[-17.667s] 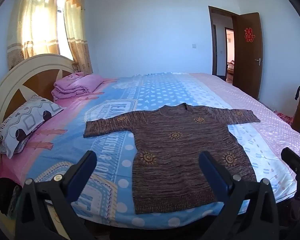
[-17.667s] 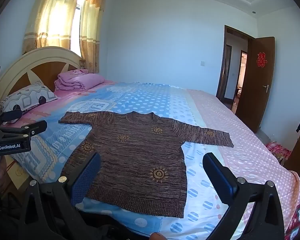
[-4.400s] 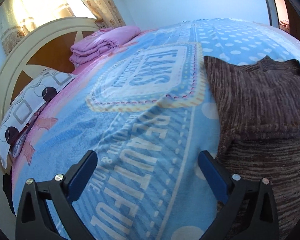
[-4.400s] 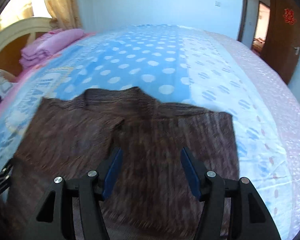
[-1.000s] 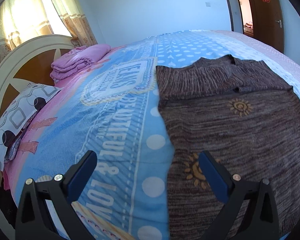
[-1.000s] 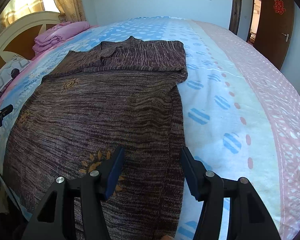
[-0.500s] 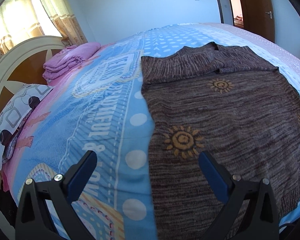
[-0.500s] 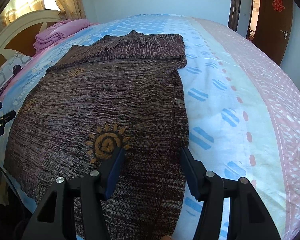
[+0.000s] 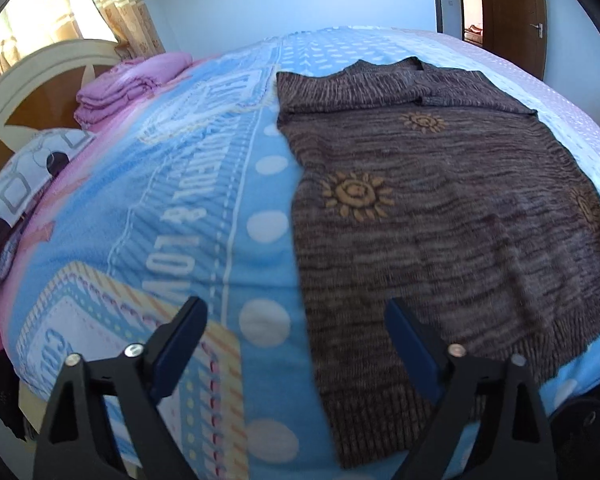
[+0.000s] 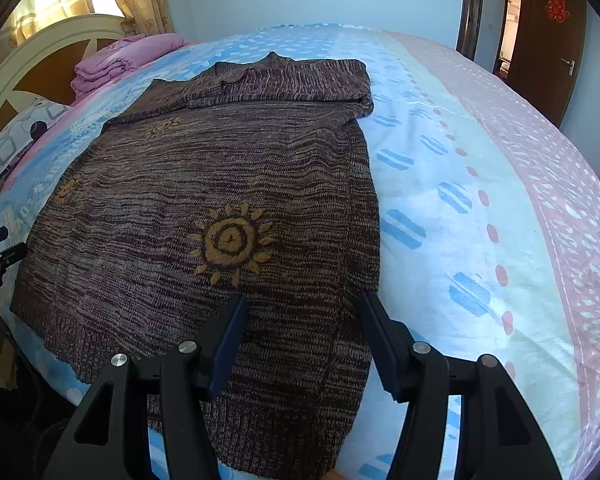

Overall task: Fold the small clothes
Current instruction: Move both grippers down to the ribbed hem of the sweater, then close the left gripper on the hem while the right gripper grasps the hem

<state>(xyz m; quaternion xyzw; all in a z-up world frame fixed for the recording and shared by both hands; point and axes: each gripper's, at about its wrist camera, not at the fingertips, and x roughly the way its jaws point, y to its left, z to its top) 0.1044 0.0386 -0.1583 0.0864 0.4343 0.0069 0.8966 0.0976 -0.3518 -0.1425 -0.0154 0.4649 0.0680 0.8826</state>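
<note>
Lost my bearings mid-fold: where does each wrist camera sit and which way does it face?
Left wrist: near the bed's foot, over the sweater's left hem, facing the headboard; open left gripper shows.
Right wrist: over the right hem, facing likewise; open right gripper shows.
Shared: sweater, pink folded blanket, door.

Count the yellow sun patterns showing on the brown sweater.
3 on the sweater: a big sun near the hem by the right gripper, one toward the left edge, one up near the folded sleeves. Others may be hidden under the folds.
</note>
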